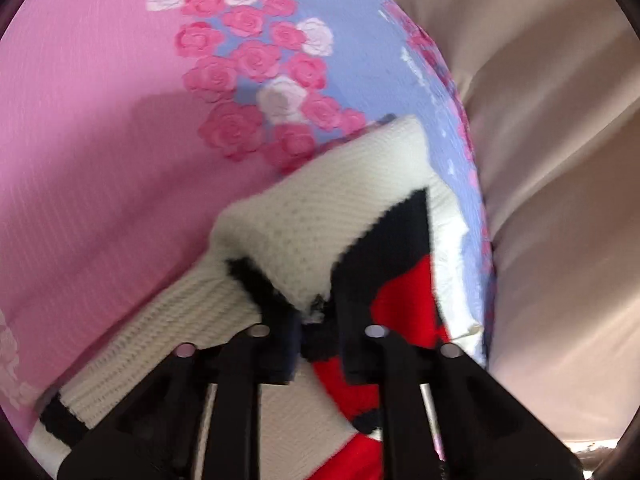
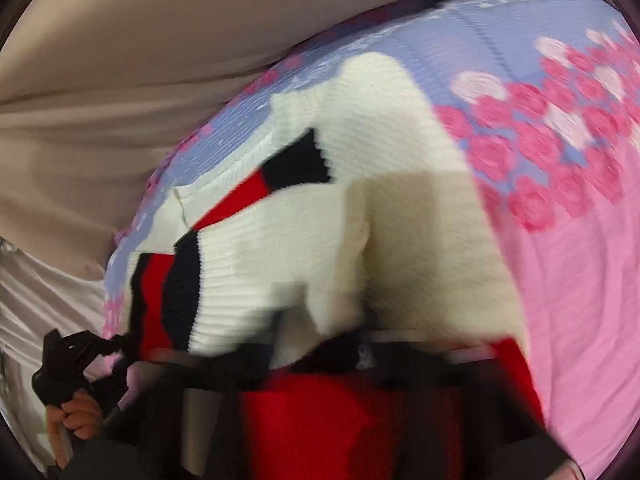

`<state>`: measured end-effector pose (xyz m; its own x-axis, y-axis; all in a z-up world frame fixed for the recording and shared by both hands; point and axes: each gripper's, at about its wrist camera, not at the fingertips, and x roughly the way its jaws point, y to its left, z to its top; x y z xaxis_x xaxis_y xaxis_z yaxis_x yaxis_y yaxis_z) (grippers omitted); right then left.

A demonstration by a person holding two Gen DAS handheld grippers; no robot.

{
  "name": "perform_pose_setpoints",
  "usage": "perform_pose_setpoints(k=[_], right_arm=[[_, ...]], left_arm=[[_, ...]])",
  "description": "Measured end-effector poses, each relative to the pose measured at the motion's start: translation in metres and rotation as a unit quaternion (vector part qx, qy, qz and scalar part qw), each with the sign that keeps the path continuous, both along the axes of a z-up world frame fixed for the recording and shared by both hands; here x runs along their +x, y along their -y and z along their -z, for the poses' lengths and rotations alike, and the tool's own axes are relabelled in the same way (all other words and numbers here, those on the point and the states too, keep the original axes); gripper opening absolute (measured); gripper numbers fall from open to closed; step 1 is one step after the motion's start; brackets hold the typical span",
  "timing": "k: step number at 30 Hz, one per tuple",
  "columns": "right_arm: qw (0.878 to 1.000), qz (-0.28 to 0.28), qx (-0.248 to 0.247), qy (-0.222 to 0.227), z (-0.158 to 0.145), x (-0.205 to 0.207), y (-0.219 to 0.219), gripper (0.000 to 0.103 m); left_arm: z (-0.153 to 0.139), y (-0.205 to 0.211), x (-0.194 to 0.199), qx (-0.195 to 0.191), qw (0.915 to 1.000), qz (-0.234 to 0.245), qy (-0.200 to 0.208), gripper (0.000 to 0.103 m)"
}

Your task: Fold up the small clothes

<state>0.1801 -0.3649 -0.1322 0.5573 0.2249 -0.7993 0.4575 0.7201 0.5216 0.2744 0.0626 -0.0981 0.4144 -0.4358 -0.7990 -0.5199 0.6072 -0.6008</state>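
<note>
Gripping a cream knit sweater (image 1: pixel 320 216) with black and red stripes, the left gripper (image 1: pixel 316 332) pinches a dark-trimmed edge of the garment between its 2 fingers, the jaws drawn narrow onto the fabric. The sweater lies on a pink bedspread (image 1: pixel 80 160) with a band of printed roses, close to the bed's edge, where a beige curtain (image 1: pixel 560 160) hangs just beside it. One cream panel is already doubled over the striped front, so the fold appears to be under way, and the pinched edge looks like the handle for carrying the next flap across.

From the right wrist view, the same sweater (image 2: pixel 400 200) humps up directly in front of the right gripper (image 2: pixel 360 360), with knit bunched over the tool. Heavy motion blur hides its fingers, so whether that tool is wide, narrow or holding cloth cannot be told. At lower left in that view, the left gripper (image 2: pixel 120 344) meets the striped hem, a hand (image 2: pixel 76 416) wrapped round its handle.
</note>
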Motion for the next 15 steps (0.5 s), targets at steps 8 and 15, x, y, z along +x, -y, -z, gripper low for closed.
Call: perform_pose_setpoints(k=[8,15], right_arm=[[0.988,-0.026,-0.109,0.106,-0.082,0.019,0.013,0.007],[0.996,0.037,-0.052,0.056,-0.017,0.007,0.038,0.007]], left_arm=[[-0.022,-0.002,0.002,0.083,0.9951,0.021,0.049,0.009],[0.017,-0.006,-0.016,0.088,0.9954,0.033,0.013,0.014]])
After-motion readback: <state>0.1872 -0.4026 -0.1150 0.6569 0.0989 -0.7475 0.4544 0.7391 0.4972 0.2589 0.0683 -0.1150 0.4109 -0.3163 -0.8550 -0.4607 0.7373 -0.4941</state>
